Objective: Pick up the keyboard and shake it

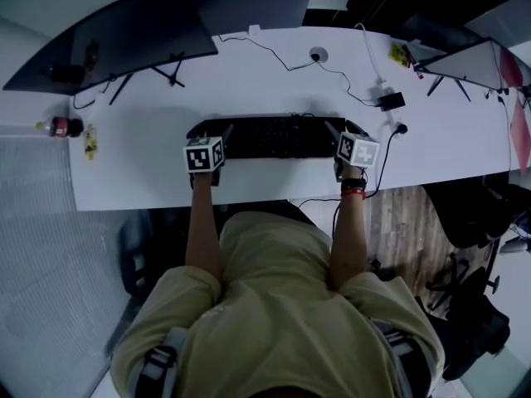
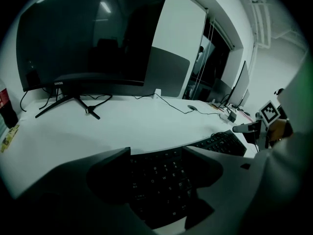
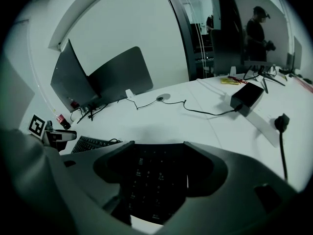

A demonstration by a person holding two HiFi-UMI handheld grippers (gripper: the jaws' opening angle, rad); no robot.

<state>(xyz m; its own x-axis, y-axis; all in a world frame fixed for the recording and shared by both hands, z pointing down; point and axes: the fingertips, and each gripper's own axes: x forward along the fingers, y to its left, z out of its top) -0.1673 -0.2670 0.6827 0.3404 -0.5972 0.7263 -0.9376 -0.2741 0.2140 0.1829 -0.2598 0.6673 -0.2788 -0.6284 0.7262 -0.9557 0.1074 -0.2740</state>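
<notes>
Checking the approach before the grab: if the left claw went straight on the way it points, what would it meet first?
The keyboard: the left claw points down at its left end, keys filling the gap between the open jaws. Whether it already touches is unclear.

A person reaches both bare forearms forward over the table edge, roughly parallel, the left forearm (image 1: 203, 230) and the right forearm (image 1: 348, 239) level with each other. Each hand grips a tool angled forward and down. The left hand-held gripper (image 1: 211, 133) has its jaws spread wide, and the right hand-held gripper (image 1: 344, 131) has its jaws equally far apart. A dark and red band (image 1: 353, 191) circles the right wrist
</notes>
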